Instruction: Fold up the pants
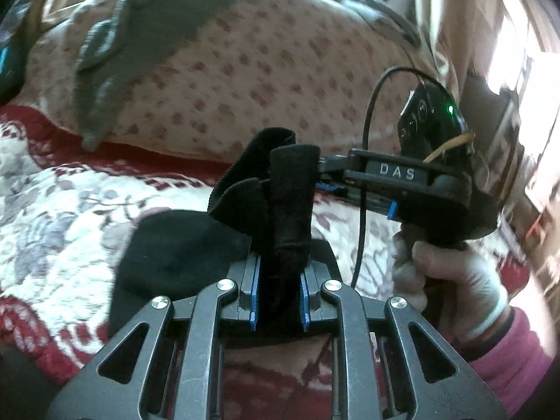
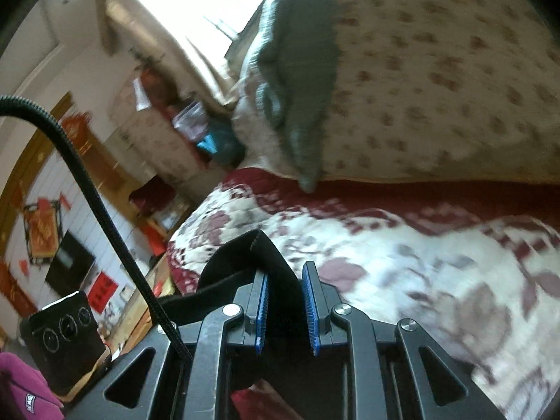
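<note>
The black pants (image 1: 276, 206) are matt knit cloth with a ribbed hem. The red-and-white floral bedspread (image 1: 70, 217) looks quilted, soft cloth.

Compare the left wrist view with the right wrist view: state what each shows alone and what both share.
Left wrist only: the right gripper seen from outside, clamped on the black fabric pants, and the white-gloved hand holding it.

Right wrist only: the white panelled wall with red decorations.

Both: black pants between blue pads, the red-and-white floral quilt, the spotted beige pillow and the grey knitted garment.
</note>
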The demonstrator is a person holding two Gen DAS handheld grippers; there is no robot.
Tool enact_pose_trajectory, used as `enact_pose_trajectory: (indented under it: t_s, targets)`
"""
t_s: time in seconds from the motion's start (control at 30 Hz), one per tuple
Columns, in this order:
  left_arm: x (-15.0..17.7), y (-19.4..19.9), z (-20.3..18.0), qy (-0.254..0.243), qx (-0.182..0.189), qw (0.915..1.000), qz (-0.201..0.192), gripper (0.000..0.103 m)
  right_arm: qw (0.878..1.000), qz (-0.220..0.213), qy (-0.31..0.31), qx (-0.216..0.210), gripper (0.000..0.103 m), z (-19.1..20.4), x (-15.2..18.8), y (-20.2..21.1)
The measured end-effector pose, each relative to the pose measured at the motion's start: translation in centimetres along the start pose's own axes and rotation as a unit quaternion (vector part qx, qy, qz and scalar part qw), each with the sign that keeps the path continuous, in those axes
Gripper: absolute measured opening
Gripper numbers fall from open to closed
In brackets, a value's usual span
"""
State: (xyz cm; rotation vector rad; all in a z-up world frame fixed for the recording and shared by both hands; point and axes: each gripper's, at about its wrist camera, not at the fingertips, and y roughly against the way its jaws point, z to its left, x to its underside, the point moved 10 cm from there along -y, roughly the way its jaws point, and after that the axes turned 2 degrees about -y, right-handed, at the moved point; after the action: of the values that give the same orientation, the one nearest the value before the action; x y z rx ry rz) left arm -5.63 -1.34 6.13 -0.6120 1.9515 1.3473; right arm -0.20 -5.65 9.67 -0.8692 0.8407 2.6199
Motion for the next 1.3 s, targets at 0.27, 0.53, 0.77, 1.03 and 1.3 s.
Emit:
enact_pose_trajectory:
  t_s: [0.27, 0.53, 0.77, 1.03, 1.3]
  targets:
    - [3.0, -4.5, -2.7, -0.008, 0.019, 0.9977, 0.064, 0.016, 0.996, -0.006, -0.073, 0.051, 0.018, -7.5, 3.2, 2.7]
    - [3.5, -4.3, -2.9, 0.007, 0.026, 0.9958, 0.087, 0.02, 0.985, -0.035, -0.141, 0.089, 0.05, -10.8, 4.8, 6.1]
    - [3.1, -3.0, -3.4, 0.006, 0.022, 0.9965, 0.081, 0.02, 0.986, -0.047, -0.143, 0.075, 0.05, -9.5, 5.1, 8.6]
    - [2.8, -3.0, -4.3, -0.051, -0.048, 0.9955, 0.064, 0.02, 0.985, -0.049, -0.145, 0.076, 0.05, -8.7, 5.7, 9.4]
    - [3.1, -4.0, -5.6, -0.081, -0.062, 0.9918, 0.077, 0.046, 0.984, -0.054, -0.151, 0.082, 0.05, -9.0, 6.3, 10.2]
